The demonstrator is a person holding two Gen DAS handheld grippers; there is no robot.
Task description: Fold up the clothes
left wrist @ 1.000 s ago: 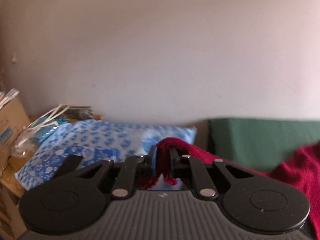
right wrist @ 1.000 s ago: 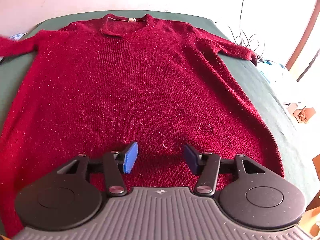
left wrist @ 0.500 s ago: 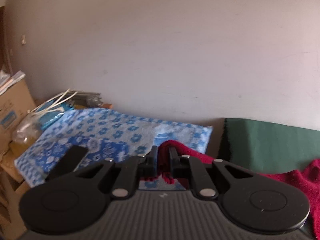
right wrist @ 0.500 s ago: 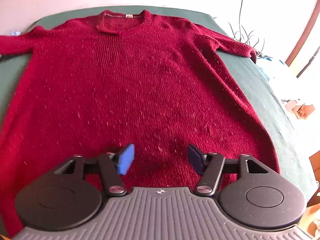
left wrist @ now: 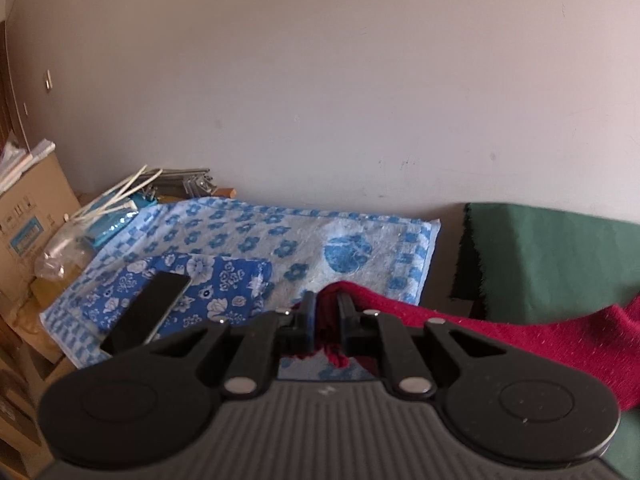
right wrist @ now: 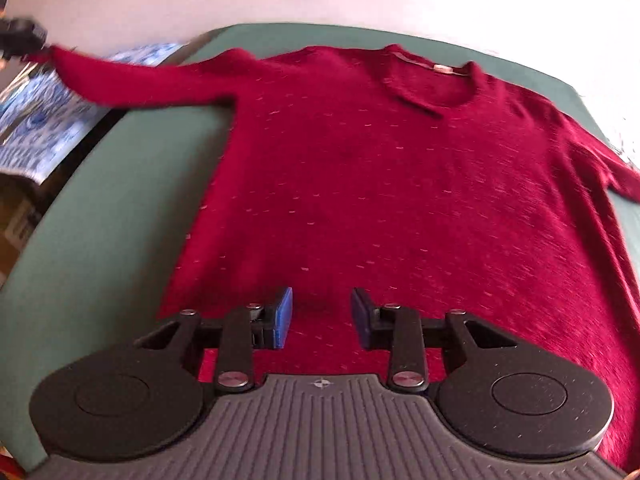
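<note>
Left wrist view: left hand-held gripper [left wrist: 322, 312] pinches red sweater [right wrist: 400, 184] sleeve, now pulled out past the table [right wrist: 112, 216] edge | right hand-held gripper [right wrist: 321, 316] spread above hem | sweater flat, unfolded.

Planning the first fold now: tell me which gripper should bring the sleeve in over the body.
Left. The left gripper is already shut on the sleeve cuff, stretched past the green table. The right gripper is open and empty above the sweater hem.
</note>
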